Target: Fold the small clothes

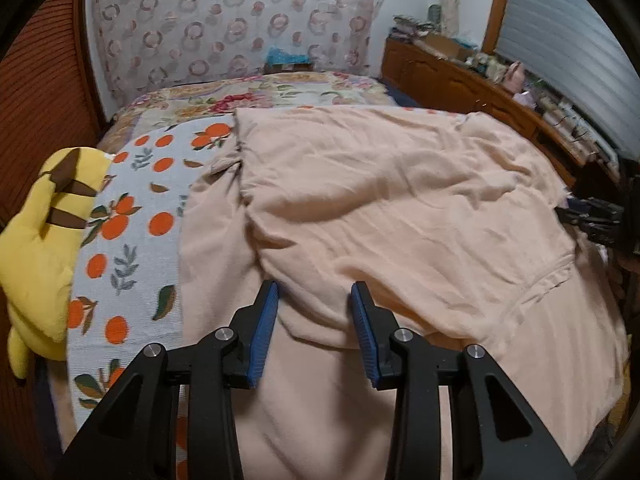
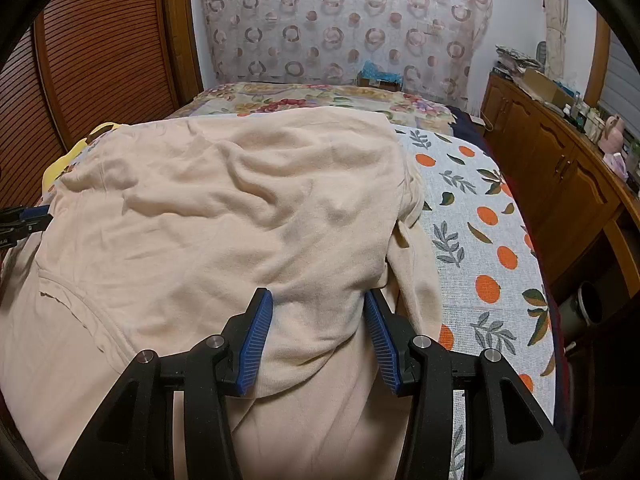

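A large peach garment [image 1: 400, 200] lies rumpled across the bed, its upper layer folded over a lower one. In the left wrist view my left gripper [image 1: 314, 292] stands at the near edge, its blue pads [image 1: 264, 328] pressed against a raised fold of the cloth that fills the gap between them. My right gripper [image 2: 319, 298] grips the garment [image 2: 220, 200] the same way at its near right edge, with bunched fabric between the pads [image 2: 380, 340]. Each gripper also shows at the other view's edge: the right gripper [image 1: 592, 220] and the left gripper [image 2: 24, 220].
The bed has an orange-print cover [image 2: 480, 220] and a floral quilt [image 1: 256, 96] behind. A yellow plush toy [image 1: 36, 248] sits at the left edge. A cluttered wooden cabinet [image 2: 560, 168] runs along the right, with a dark pot [image 2: 588, 304] on the floor.
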Tool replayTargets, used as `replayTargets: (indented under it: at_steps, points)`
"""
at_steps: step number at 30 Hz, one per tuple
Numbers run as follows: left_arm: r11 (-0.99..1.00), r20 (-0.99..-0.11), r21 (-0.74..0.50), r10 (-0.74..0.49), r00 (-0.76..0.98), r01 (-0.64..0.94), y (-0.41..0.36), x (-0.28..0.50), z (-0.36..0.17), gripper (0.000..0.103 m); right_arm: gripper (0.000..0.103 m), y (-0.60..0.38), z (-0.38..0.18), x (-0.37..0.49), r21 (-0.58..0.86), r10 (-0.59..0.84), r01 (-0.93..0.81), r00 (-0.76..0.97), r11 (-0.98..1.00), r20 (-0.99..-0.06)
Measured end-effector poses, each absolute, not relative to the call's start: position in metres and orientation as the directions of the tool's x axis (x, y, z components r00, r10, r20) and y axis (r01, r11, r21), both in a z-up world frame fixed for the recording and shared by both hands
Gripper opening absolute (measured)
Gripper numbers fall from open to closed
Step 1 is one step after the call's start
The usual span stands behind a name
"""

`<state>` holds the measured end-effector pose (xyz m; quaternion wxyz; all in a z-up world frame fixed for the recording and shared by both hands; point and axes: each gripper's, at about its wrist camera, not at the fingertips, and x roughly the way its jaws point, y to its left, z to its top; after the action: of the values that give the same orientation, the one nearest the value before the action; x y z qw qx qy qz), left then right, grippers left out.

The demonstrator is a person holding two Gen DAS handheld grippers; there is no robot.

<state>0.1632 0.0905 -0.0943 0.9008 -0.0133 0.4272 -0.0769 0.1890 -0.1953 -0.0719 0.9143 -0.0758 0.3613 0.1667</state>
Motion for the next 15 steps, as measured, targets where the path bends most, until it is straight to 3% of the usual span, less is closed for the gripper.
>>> replayTargets:
  at_steps: [3, 4, 5, 6, 8, 9, 15]
  points:
    - [0.988, -0.767, -0.068, -0.139, 0.626, 0.135, 0.088, 0.163, -0.095, 0.035, 0.05, -0.196, -0.072, 0.189, -0.019, 0.25, -0.36, 0.683, 0.933, -0.686]
    - [0.988, -0.763, -0.055, -0.134, 0.632, 0.143, 0.085, 0.161, -0.094, 0.013, 0.05, -0.195, -0.072, 0.189, -0.019, 0.25, -0.36, 0.684, 0.933, -0.686]
    - [0.988, -0.761, -0.059, -0.139, 0.633, 0.145, 0.085, 0.16, -0.094, 0.004, 0.05, -0.195, -0.072, 0.189, -0.02, 0.249, -0.359, 0.684, 0.933, -0.686]
    - [0.987, -0.758, -0.066, -0.144, 0.636, 0.144, 0.085, 0.159, -0.093, 0.004, 0.049, -0.196, -0.072, 0.189, -0.02, 0.249, -0.359, 0.684, 0.933, -0.686]
    - [0.986, -0.737, -0.063, -0.152, 0.659, 0.157, 0.084, 0.154, -0.087, 0.004, 0.033, -0.197, -0.07, 0.188, -0.018, 0.244, -0.349, 0.69, 0.937, -0.681]
    - [0.986, -0.723, -0.059, -0.151, 0.674, 0.157, 0.083, 0.151, -0.083, 0.004, 0.011, -0.199, -0.068, 0.186, -0.008, 0.253, -0.347, 0.698, 0.938, -0.67]
    - [0.981, -0.633, -0.082, -0.189, 0.751, 0.178, 0.085, 0.132, -0.043, 0.004, 0.003, -0.19, -0.044, 0.17, -0.014, 0.316, -0.41, 0.724, 0.912, -0.613]
